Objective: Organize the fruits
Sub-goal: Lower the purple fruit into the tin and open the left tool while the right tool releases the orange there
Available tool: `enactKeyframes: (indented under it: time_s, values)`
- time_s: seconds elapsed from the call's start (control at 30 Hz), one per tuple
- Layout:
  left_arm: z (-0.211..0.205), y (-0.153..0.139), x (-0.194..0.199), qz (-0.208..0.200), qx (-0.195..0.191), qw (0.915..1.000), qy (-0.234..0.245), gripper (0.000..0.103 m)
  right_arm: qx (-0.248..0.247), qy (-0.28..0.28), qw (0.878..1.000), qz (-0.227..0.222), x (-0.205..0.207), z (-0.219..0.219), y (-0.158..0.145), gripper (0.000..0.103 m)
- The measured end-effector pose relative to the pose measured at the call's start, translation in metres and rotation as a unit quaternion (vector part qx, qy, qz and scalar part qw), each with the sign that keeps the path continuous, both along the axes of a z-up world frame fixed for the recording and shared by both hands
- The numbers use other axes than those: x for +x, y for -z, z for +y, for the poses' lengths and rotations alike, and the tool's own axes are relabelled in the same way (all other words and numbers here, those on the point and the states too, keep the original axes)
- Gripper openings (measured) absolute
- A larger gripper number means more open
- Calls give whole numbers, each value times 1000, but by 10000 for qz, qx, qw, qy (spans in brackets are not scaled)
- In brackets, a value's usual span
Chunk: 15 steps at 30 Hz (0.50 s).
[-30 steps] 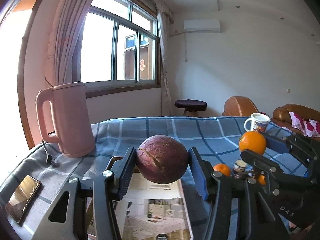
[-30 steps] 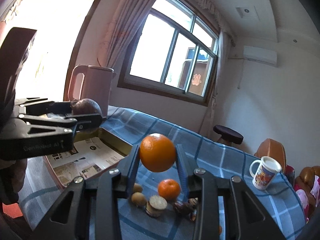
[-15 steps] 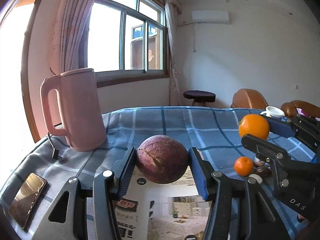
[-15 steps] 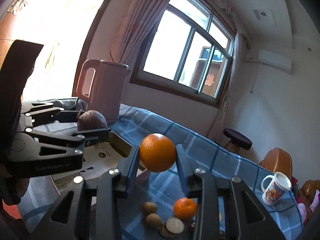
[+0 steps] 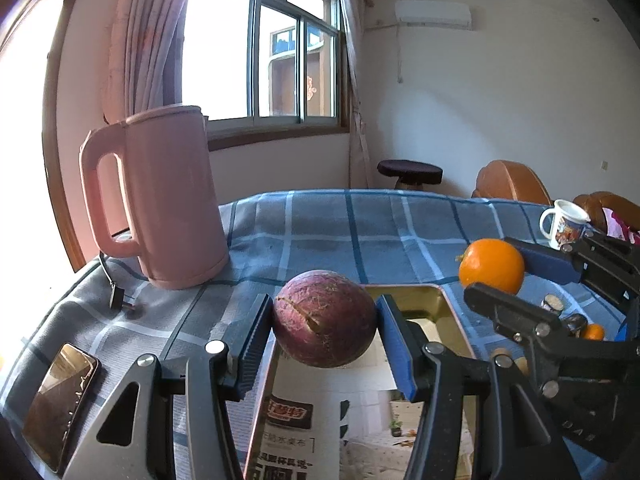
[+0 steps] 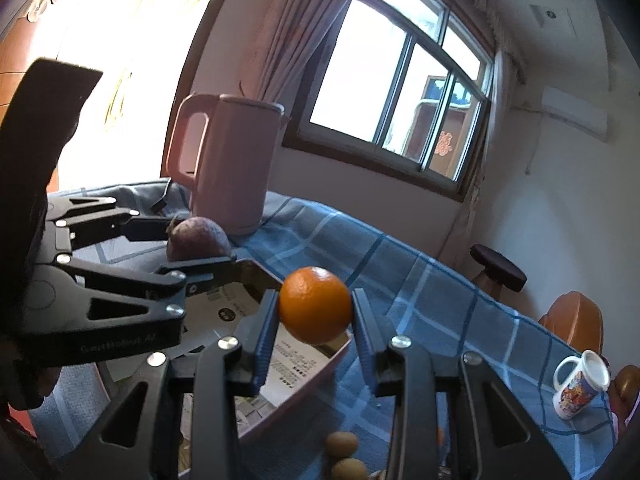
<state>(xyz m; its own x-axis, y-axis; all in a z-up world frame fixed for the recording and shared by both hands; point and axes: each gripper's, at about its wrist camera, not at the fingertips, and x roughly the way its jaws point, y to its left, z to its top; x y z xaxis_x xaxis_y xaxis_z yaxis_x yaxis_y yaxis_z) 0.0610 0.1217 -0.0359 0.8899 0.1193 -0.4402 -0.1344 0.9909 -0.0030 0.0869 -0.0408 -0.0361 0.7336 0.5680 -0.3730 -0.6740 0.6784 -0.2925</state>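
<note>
Both grippers have carried their fruit over the paper-lined tray (image 5: 434, 294): our left gripper (image 5: 325, 334) clamps a purple passion fruit (image 5: 325, 318), our right gripper (image 6: 315, 330) an orange (image 6: 315, 310). We should lower each close to the tray's lining before easing the jaws apart, lest either fruit roll.

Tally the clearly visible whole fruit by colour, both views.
Orange: 2, held orange and mandarin
Purple: 1, held purple fruit
Brown: 2, brown fruits
Total: 5
</note>
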Motion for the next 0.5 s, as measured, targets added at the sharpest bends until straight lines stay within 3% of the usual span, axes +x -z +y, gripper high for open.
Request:
enactKeyframes:
  time_s: [0.5]
  values:
    - [9,13,15,503,30,9987,-72,55,-200,-33,9971,730,21,19,22,39]
